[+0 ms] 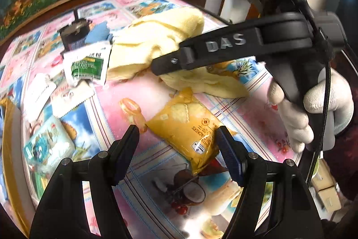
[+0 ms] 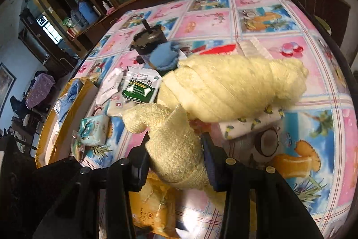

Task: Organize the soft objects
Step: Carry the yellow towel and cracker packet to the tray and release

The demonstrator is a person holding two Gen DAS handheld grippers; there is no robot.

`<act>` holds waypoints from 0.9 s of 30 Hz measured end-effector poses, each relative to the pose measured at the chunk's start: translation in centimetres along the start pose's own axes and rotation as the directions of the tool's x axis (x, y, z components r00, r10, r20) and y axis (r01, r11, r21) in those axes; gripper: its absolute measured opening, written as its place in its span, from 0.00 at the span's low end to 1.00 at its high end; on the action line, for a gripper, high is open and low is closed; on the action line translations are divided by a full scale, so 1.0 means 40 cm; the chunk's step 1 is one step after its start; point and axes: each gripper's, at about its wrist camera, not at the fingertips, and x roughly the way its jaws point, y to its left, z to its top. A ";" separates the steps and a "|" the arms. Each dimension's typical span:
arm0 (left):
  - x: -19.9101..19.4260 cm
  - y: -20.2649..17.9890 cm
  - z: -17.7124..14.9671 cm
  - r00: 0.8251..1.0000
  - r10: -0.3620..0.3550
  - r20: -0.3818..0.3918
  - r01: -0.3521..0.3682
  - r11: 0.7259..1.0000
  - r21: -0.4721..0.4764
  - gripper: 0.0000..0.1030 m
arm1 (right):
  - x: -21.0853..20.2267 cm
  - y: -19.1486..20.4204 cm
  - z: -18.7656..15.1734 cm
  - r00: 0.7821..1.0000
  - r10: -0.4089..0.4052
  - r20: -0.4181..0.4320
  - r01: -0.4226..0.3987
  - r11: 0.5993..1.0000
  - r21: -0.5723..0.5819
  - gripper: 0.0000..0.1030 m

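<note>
A: Where was the fluffy pale-yellow towel [image 2: 223, 91]?

B: Bunched on the table [image 2: 313, 127], one corner pinched between the right gripper [image 2: 175, 162] fingers.

A: And the left gripper [image 1: 177, 149]?

B: Fingers spread, empty, over a yellow plastic snack packet [image 1: 190, 127].

A: Progress?

B: Early, I judged; packets lay scattered. The yellow-rimmed tray [image 2: 44, 138] at the table's edge was cut off, its contents unclear.

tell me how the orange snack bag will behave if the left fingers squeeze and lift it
The orange snack bag looks puffy and crinkled, so it would probably dent and crackle rather than stay stiff. Its glossy film may slip between the open left gripper fingers. It seems light for its size.
</note>
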 end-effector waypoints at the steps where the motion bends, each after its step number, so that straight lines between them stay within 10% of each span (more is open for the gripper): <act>1: 0.004 -0.001 -0.001 1.000 -0.014 -0.011 0.014 1.000 -0.013 0.70 | 0.004 -0.017 -0.006 0.999 0.031 -0.009 -0.030 0.999 0.031 0.41; 10: 0.057 -0.051 0.045 0.999 -0.029 -0.025 0.028 0.997 -0.066 0.70 | -0.056 -0.122 -0.066 0.988 0.123 0.089 -0.140 0.966 0.216 0.41; 15: 0.116 -0.125 0.040 0.984 0.174 -0.045 -0.172 0.984 0.033 0.73 | -0.062 -0.138 -0.083 0.982 0.146 0.121 -0.173 0.953 0.247 0.41; 18: 0.097 -0.107 0.034 0.992 0.120 -0.030 -0.121 0.992 -0.028 0.43 | -0.083 -0.141 -0.091 0.979 0.135 0.152 -0.170 0.955 0.245 0.41; 27: -0.091 0.035 -0.040 0.995 -0.065 0.076 0.085 0.952 -0.294 0.43 | -0.181 -0.068 -0.105 0.965 0.133 0.227 -0.172 0.972 0.162 0.41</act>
